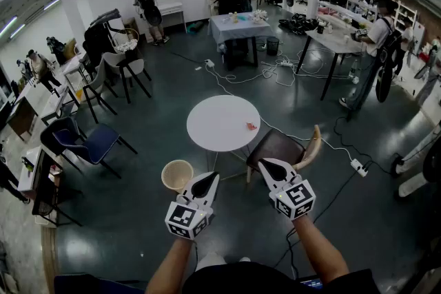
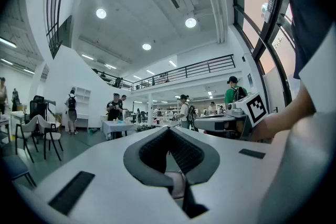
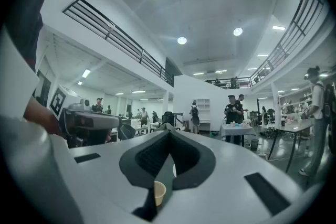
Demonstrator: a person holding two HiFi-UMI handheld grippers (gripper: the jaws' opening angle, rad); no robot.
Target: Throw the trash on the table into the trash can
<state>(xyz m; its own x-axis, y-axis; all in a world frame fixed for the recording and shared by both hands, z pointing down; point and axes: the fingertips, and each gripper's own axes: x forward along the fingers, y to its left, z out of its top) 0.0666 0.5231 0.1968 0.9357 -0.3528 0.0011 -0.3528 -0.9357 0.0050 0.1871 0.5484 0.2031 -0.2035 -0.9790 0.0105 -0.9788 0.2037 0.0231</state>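
Observation:
A small red scrap of trash point(image 1: 251, 126) lies near the right edge of the round white table point(image 1: 220, 122). A beige trash can point(image 1: 177, 175) stands on the floor in front of the table, to the left. My left gripper point(image 1: 212, 177) hangs just right of the can, below the table's near edge, shut and empty. My right gripper point(image 1: 265, 163) is held beside it over a brown chair, also shut with nothing in it. In the right gripper view the can point(image 3: 159, 191) shows through the gap below the closed tips point(image 3: 169, 127). The left gripper view shows closed tips point(image 2: 169, 128).
A brown chair point(image 1: 279, 148) stands at the table's near right. A blue chair point(image 1: 89, 141) is to the left. Cables and a power strip point(image 1: 358, 167) lie on the dark floor to the right. Several people, tables and chairs fill the back of the room.

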